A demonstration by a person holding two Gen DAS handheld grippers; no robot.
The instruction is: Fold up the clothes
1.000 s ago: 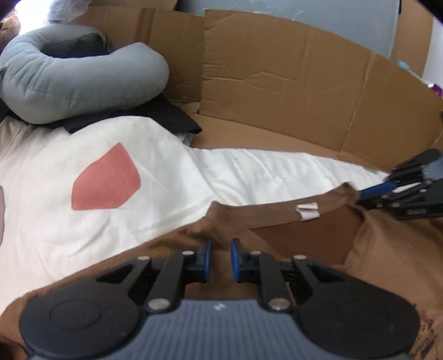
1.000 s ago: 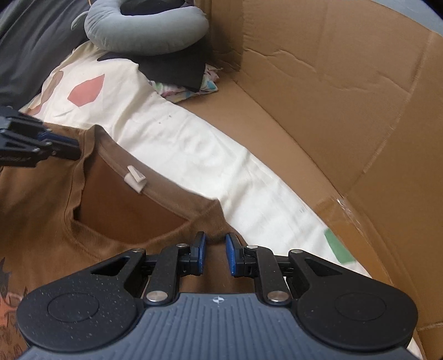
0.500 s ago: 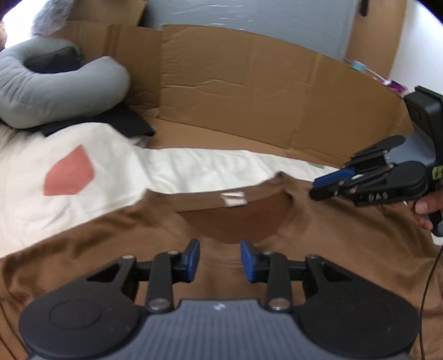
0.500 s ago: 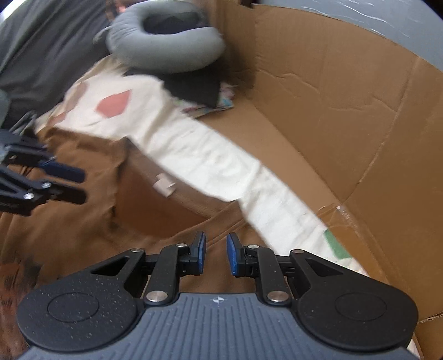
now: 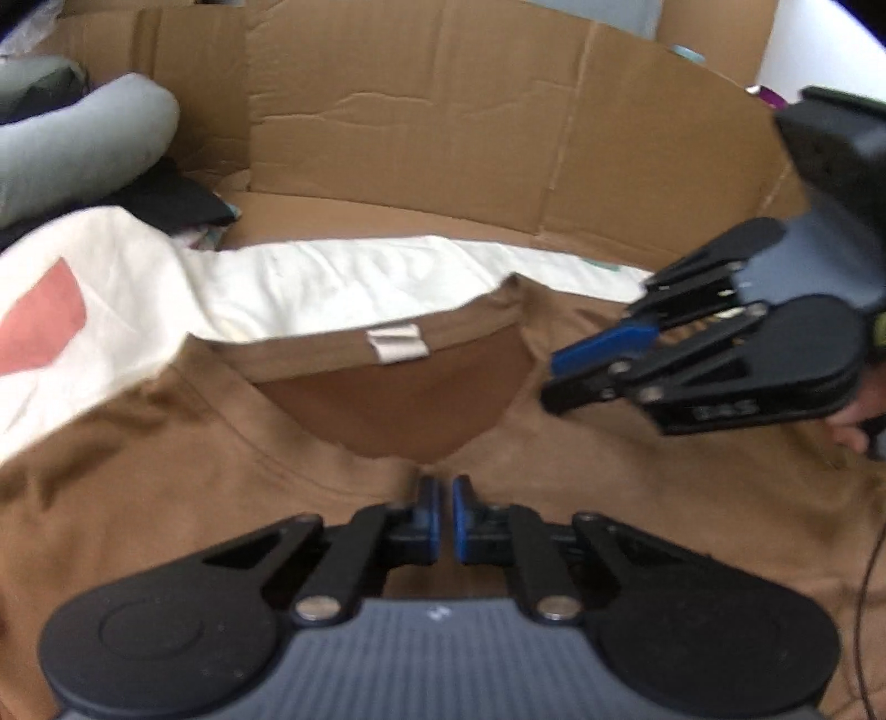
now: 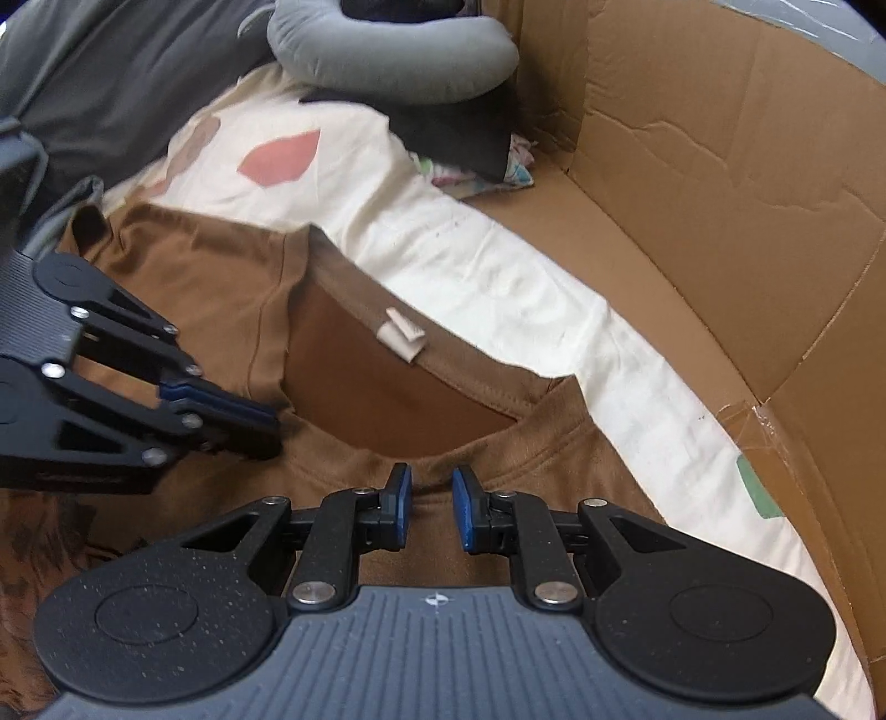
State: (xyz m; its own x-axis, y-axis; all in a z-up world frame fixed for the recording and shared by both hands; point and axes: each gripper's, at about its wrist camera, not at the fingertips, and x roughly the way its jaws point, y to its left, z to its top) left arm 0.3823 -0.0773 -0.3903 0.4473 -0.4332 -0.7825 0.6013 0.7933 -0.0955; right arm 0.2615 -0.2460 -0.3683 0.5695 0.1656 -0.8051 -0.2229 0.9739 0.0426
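Both jaws above brown shirt (image 5: 166,515), collar (image 6: 443,476) ahead

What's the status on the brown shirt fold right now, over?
Left gripper closing at front collar. Right gripper fingers apart over collar, no clear grip. Brown shirt flat on cream sheet. Nothing blocking.

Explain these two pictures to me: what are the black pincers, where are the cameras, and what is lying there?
A person holds a two-finger gripper in each hand; each carries a camera looking along its fingers. One picture comes from the left gripper, the other from the right gripper. A brown shirt lies spread on a cream sheet, walled by cardboard, with a grey pillow behind. The left jaws are closing at the collar; whether they pinch cloth is unclear. The right jaws stand open over the shirt, holding nothing.
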